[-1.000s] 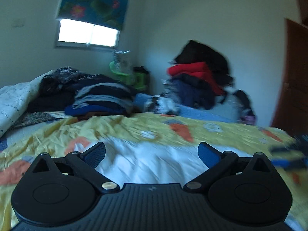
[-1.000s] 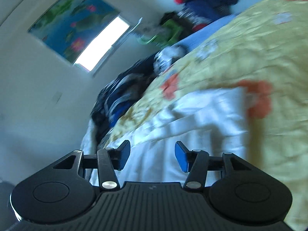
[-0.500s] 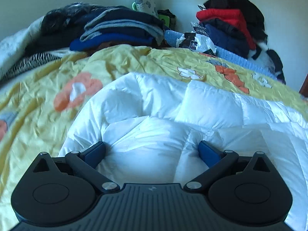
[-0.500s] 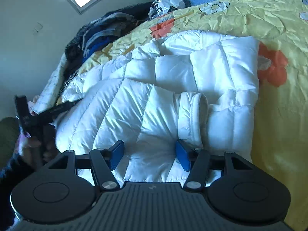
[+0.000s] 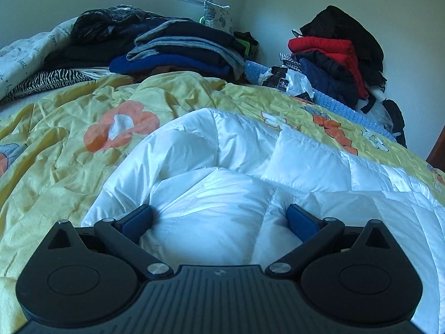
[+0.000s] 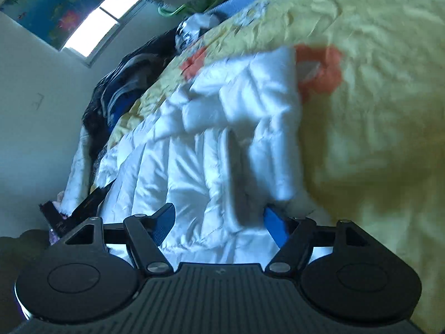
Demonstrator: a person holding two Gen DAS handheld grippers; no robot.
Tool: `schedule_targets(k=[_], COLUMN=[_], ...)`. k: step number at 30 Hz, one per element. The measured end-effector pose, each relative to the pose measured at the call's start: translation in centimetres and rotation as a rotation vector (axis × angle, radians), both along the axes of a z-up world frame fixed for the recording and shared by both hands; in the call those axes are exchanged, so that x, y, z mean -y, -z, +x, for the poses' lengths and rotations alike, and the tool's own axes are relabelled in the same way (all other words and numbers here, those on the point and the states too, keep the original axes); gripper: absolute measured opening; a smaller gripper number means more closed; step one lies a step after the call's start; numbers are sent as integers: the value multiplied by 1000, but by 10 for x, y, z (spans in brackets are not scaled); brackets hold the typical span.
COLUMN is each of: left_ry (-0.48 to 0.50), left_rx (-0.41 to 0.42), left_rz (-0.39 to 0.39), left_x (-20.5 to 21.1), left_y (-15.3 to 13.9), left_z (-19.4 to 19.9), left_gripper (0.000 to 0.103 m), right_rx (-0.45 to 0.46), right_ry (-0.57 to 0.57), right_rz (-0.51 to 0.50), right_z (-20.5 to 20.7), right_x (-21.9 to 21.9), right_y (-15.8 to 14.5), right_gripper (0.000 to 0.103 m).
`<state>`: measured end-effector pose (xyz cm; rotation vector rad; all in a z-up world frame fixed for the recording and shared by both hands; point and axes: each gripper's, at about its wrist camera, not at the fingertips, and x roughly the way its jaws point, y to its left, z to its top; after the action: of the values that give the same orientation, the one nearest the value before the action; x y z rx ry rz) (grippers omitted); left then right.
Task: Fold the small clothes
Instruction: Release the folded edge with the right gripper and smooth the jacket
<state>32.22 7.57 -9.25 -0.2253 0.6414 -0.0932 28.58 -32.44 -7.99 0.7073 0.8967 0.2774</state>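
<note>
A white quilted puffer jacket (image 5: 250, 172) lies spread on the yellow flowered bedcover (image 5: 69, 153). My left gripper (image 5: 219, 218) is open, its blue pads on either side of a puffy fold of the jacket near its edge. In the right wrist view the jacket (image 6: 200, 150) shows blurred, with one part folded over. My right gripper (image 6: 219, 222) is open and low over the jacket's near end, a fold lying between the pads. Neither gripper is closed on the cloth.
A stack of folded dark and blue clothes (image 5: 178, 53) sits at the bed's far side. A pile of red, navy and black jackets (image 5: 333, 58) stands by the right wall. A zebra-print cloth (image 5: 41, 80) lies at the left. The other gripper (image 6: 72, 211) shows at the left.
Both grippers dropped from above the bed to the jacket. The left one has held still since half a second ago. The right one tilted and moved, blurring its view, and its jaws opened wider.
</note>
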Motion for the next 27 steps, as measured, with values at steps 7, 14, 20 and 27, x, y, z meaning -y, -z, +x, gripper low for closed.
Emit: schedule_targets(k=[7, 14, 20, 27], left_ry=[-14, -11, -14, -65], left_rx=[0, 2, -1, 21], left_rz=[-3, -10, 7, 69], left_x=[-2, -3, -1, 1], left_y=[1, 1, 2, -22], left_z=[0, 0, 1, -26], left_gripper=[103, 103, 103, 103], right_rx=[66, 59, 25, 49], right_ry=[49, 27, 21, 98], right_rz=[56, 31, -13, 92], right_z=[-11, -32, -22, -45], right_x=[-6, -3, -13, 11], right_y=[11, 12, 29, 4], right_gripper=[17, 16, 24, 52])
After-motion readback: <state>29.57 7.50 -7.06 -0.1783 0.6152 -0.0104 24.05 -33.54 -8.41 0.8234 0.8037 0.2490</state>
